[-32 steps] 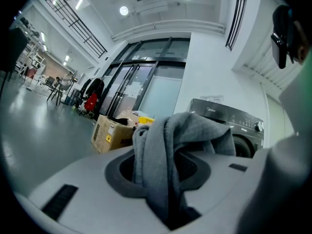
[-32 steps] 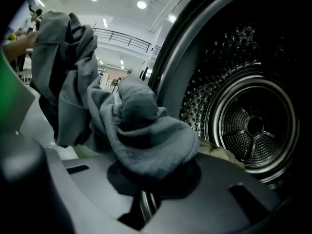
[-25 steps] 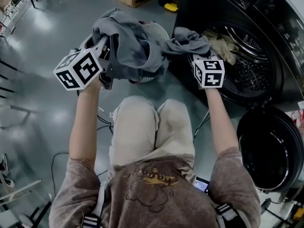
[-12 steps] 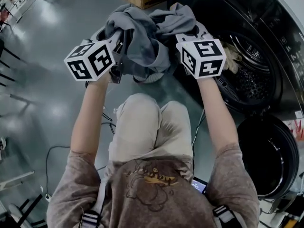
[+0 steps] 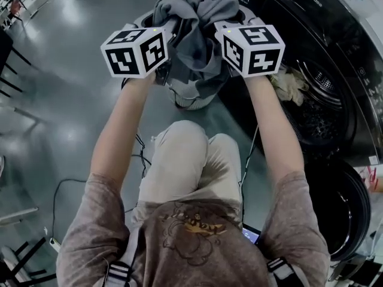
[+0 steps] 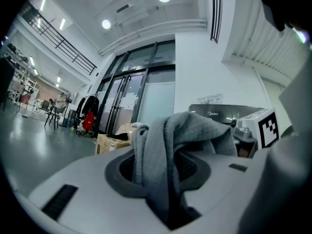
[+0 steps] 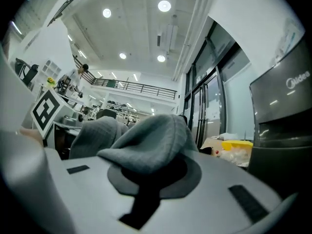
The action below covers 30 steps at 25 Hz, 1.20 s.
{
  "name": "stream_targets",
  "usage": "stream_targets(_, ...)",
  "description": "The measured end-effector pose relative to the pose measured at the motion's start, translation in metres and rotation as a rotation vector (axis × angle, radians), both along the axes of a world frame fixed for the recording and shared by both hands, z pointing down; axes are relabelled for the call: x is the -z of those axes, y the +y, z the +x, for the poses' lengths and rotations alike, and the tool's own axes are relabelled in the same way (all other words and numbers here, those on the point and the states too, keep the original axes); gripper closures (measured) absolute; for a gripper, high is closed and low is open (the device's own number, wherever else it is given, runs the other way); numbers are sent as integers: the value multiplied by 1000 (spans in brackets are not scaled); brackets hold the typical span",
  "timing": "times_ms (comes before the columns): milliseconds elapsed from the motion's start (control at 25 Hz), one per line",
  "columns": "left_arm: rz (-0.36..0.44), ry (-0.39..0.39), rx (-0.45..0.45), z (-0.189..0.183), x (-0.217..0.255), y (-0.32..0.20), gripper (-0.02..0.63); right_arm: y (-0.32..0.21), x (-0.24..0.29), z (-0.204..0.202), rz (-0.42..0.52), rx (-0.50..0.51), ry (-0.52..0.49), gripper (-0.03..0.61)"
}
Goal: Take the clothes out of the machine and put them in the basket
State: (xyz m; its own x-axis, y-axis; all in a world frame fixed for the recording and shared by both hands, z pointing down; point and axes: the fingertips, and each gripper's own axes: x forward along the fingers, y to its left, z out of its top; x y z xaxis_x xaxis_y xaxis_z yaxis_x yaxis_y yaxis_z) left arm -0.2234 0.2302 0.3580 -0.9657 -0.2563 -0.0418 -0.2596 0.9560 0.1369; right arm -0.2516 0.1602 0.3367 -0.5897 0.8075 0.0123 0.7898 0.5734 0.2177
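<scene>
A grey garment (image 5: 194,26) hangs bunched between my two grippers, above the white basket (image 5: 184,98) on the floor. My left gripper (image 5: 169,31) is shut on one fold of it; in the left gripper view the grey cloth (image 6: 165,145) rises out from between the jaws. My right gripper (image 5: 230,23) is shut on another fold, and in the right gripper view the cloth (image 7: 151,145) drapes over the jaws' tips. Both grippers point level, side by side. The washing machine's drum (image 5: 320,106) is open at right, with beige clothes (image 5: 288,82) at its mouth.
The machine's round door (image 5: 344,214) hangs open at lower right. A cardboard box (image 6: 113,143) stands on the floor beyond the basket. The person's knees (image 5: 185,154) are just below the basket. Cables (image 5: 66,187) lie on the grey floor at left.
Both grippers have risen with the grey garment. The right one has swung up and left, away from the drum's mouth, and now stands close beside the left one.
</scene>
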Motion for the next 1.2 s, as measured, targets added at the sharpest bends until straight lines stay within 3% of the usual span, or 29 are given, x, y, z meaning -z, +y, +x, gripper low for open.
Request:
stream_targets(240,-23,-40,21,-21,23,12,488,22,22,-17,-36,6,-15,546)
stream_targets(440,-17,-22,33,-41,8,22,488,33,6,-36,-32,-7,14,546)
stream_targets(880,51,169,-24,-88,-116,20,485,33,-119,-81,68,-60,172,545)
stream_targets(1200,19,355,-42,-105,-224,9,472,9,-240,-105,157,-109,355,541)
